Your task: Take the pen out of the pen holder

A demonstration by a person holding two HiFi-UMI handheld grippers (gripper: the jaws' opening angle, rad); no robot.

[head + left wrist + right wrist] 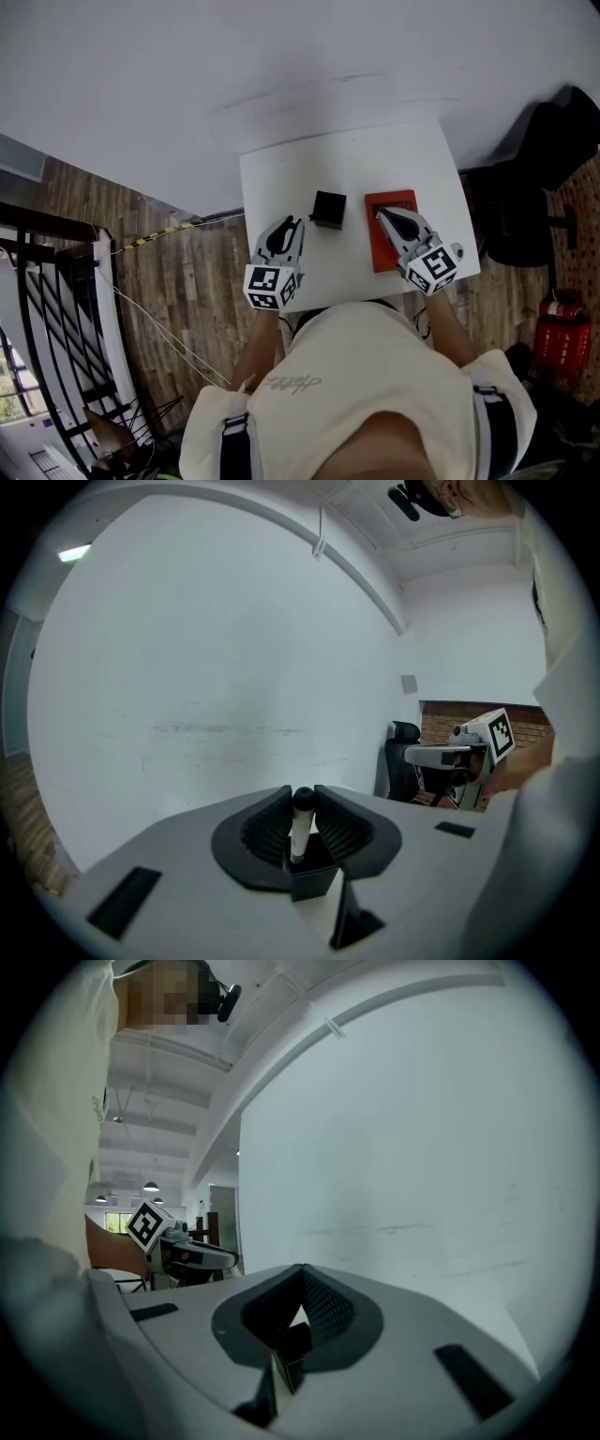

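Note:
A pen (300,825) with a black cap and white barrel stands upright in a small black pen holder (314,878). In the left gripper view it sits right between my left gripper's (302,794) ribbed pads, which press on both sides of it. In the head view the pen holder (328,208) stands mid-table, with the left gripper (300,223) reaching it from the near left. The pen itself is too small to see there. My right gripper (381,215) hovers over a red pad (384,255), its jaws meeting at the tips (302,1269) with nothing held.
The small white table (281,169) stands against a white wall, with its edges close on all sides. A black office chair (534,187) and a red fire-extinguisher box (562,333) are to the right. A black stair railing (56,309) is to the left, on wooden flooring.

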